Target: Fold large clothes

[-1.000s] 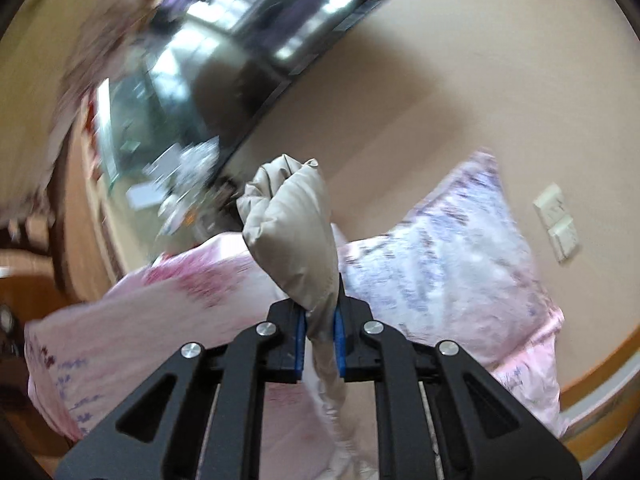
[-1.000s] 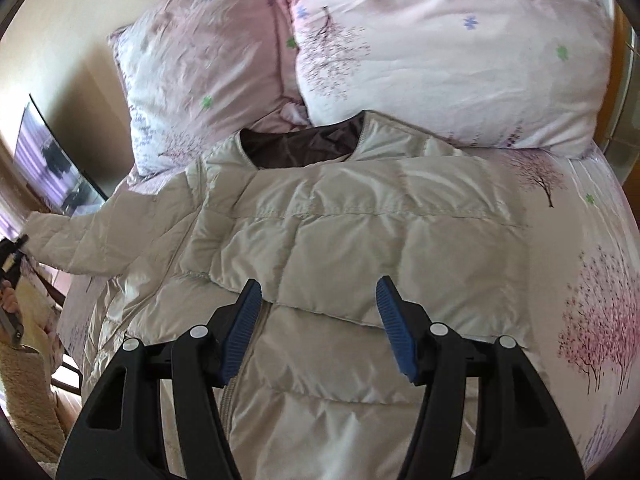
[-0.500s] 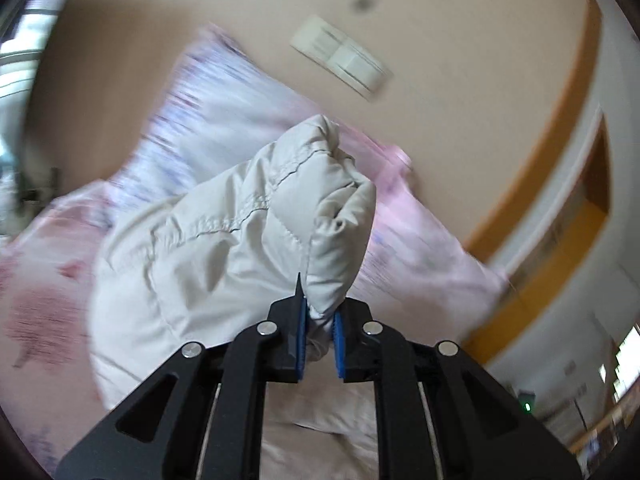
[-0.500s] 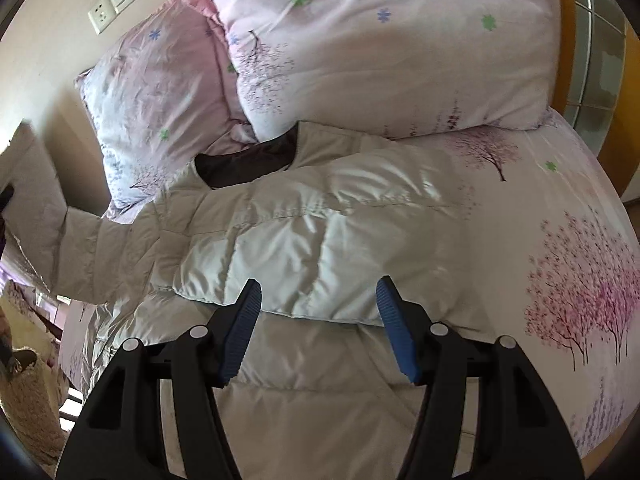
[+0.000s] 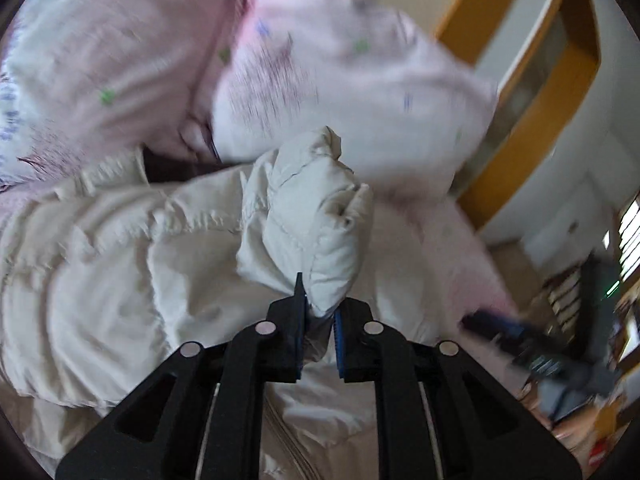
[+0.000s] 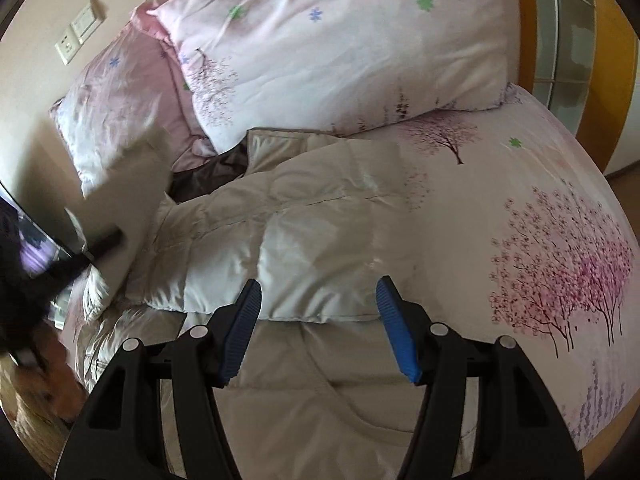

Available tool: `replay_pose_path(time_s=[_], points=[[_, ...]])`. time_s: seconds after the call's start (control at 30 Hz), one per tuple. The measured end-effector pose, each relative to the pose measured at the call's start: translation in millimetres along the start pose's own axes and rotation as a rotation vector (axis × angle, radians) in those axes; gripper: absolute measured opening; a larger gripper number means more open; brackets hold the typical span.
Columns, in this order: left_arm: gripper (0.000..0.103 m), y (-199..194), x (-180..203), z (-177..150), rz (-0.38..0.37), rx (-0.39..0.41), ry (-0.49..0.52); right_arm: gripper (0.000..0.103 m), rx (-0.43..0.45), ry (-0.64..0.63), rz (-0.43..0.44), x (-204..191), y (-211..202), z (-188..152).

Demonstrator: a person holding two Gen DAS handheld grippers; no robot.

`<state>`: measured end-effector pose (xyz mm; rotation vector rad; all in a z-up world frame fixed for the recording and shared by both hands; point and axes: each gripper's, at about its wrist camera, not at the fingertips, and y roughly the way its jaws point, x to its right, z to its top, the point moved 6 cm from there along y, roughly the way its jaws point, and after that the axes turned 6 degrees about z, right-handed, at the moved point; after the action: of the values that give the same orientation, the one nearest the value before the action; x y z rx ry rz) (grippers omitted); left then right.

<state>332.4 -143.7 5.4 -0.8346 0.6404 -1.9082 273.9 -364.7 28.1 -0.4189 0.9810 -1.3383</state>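
Fabric of the sleeve cuff (image 5: 320, 240) is pinched tight between the blue pads of my left gripper (image 5: 319, 322), lifted above the jacket body. My right gripper (image 6: 319, 320) is spread wide and grips nothing; I see it just over the folded sleeve (image 6: 312, 240) that lies across the cream down jacket (image 6: 304, 384). The jacket lies flat on the bed sheet (image 6: 560, 248) with pink trees. Behind its dark collar (image 6: 212, 176) two flowered pillows (image 6: 344, 44) lean together. Farther back I see a wall socket (image 6: 80, 36).
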Motion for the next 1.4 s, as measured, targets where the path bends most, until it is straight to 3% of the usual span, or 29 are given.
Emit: replay_pose_path(time_s=[0.1, 0.17, 0.27, 0.37, 0.43, 0.57, 0.7, 0.8, 0.83, 0.93, 1.07, 1.23, 1.4], points=[[0.028, 19.5, 11.5, -13.9, 0.007, -0.061, 0.042, 0.062, 0.000, 0.023, 0.010, 3.6, 2.8, 3.9], [0.051, 25.1, 21.0, -22.2, -0.034, -0.103, 0.075, 0.062, -0.009, 0.039, 0.040, 0.8, 6.4, 7.7], [0.074, 14.2, 27.0, -28.6, -0.094, -0.106, 0.095, 0.061, -0.022, 0.060, 0.102, -9.3, 11.7, 14.1], [0.077, -18.0, 21.3, -29.8, -0.167, -0.071, 0.087, 0.061, -0.061, 0.089, 0.198, -24.3, 22.2, 18.1], [0.081, -37.8, 10.1, -27.4, -0.168, -0.024, 0.079, 0.061, -0.115, 0.113, 0.272, -36.4, 35.8, 16.8], [0.089, -85.5, -49.1, -32.0, -0.062, 0.121, 0.059, 0.061, -0.207, 0.132, 0.346, -55.6, 62.7, 9.6], [0.090, -114.2, -125.1, -51.9, 0.109, 0.134, -0.003, 0.056, -0.270, 0.140, 0.357, -66.8, 86.2, 3.2], [0.090, -123.5, -168.6, -63.8, 0.159, 0.096, -0.077, 0.034, -0.304, 0.161, 0.373, -73.3, 100.4, -1.3], [0.090, -126.5, -179.1, -67.7, 0.173, 0.087, -0.100, 0.021, -0.305, 0.163, 0.379, -74.7, 103.0, -2.3], [0.090, -132.4, -209.2, -79.3, 0.221, 0.075, -0.154, 0.013, -0.268, 0.185, 0.352, -68.6, 105.1, -3.4], [0.090, -139.8, -232.4, -90.7, 0.265, 0.069, -0.196, 0.012, -0.272, 0.225, 0.275, -55.6, 113.4, -10.8], [0.090, -139.6, -241.2, -96.2, 0.286, 0.068, -0.229, 0.010, -0.254, 0.273, 0.222, -44.3, 119.5, -13.8], [0.090, -139.8, -245.8, -102.1, 0.293, 0.068, -0.225, 0.010, -0.180, 0.212, 0.183, -46.7, 96.7, -9.7]])
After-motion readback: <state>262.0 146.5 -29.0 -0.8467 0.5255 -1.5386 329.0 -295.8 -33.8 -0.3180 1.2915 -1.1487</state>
